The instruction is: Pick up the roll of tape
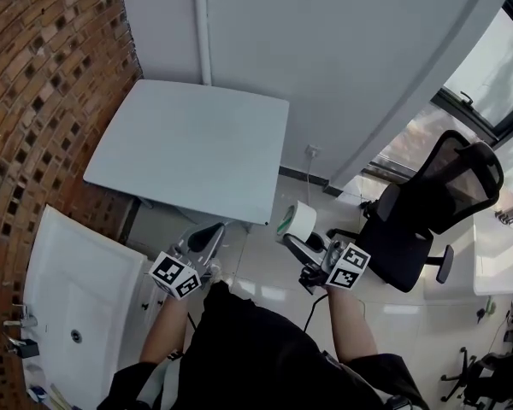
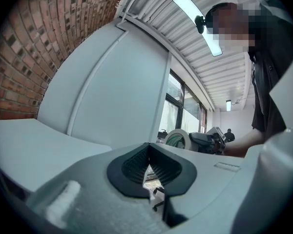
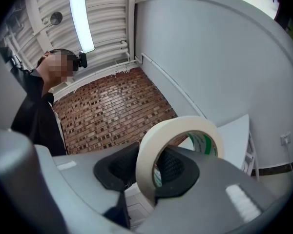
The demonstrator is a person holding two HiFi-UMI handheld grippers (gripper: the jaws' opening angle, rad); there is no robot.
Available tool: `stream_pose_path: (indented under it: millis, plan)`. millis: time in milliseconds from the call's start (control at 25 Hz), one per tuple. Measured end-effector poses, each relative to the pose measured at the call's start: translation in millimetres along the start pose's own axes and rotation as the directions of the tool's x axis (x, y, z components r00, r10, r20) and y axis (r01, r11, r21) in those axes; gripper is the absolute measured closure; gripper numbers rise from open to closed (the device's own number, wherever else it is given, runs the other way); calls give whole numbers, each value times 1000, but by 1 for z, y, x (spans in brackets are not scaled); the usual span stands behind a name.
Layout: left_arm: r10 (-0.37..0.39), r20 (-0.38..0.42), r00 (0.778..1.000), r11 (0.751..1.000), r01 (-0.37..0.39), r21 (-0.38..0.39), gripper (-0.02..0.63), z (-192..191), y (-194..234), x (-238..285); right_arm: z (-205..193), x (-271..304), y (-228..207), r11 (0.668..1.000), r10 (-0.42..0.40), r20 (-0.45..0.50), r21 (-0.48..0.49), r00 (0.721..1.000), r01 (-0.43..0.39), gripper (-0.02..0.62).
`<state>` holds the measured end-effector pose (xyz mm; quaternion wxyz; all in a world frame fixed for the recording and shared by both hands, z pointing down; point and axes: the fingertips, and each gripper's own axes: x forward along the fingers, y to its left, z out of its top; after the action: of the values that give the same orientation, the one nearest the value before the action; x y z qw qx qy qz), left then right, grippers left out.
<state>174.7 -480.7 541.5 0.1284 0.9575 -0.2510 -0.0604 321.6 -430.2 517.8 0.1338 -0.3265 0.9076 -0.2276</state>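
**Tape up off the table, pinched in my right claw**

My right gripper (image 3: 151,173) is clamped on the roll of tape (image 3: 145,156). One pad sits inside the ring and one outside, so the roll stands on edge in the air, clear of any surface. My left gripper (image 2: 149,165) has its jaws together on nothing, and I judge it idle. Beyond both lies the white table (image 1: 197,143). The black office chair (image 1: 427,220) stands off to my right, and the brick wall (image 1: 43,67) is farthest left. Nothing crowds the roll.
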Motion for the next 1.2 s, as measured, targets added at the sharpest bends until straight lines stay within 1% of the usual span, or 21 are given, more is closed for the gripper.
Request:
stream_pose_path:
  millis: [200, 360, 560, 680, 880, 1080, 1200]
  plan:
    - [19, -25, 1000, 1000, -19, -10, 604, -20, -39, -15, -14, -38, 25, 1000, 9, 6, 12, 1000, -9, 479]
    - [-6, -33, 999, 1000, 5, -19, 604, -27, -76, -13, -17, -64, 41, 1000, 19, 22, 16, 1000, -19, 479]
    - [-27, -45, 999, 1000, 27, -6, 604, -32, -110, -14, -24, -86, 55, 999, 30, 43, 25, 999, -31, 479]
    - [-17, -55, 998, 1000, 18, 3, 604, -33, -118, -22, -27, -94, 62, 999, 36, 68, 35, 997, -38, 479]
    - [-16, -40, 999, 1000, 16, -3, 603, -26, -124, -28, -24, -98, 68, 997, 47, 96, 50, 994, -52, 479]
    - [-37, -49, 998, 998, 39, 55, 603, -14, -115, -21, -13, -89, 65, 999, 44, 95, 14, 994, -45, 480]
    - [-52, -37, 998, 996, 55, 71, 604, 2, -114, -17, -4, -82, 63, 999, 36, 114, 22, 993, -39, 480]
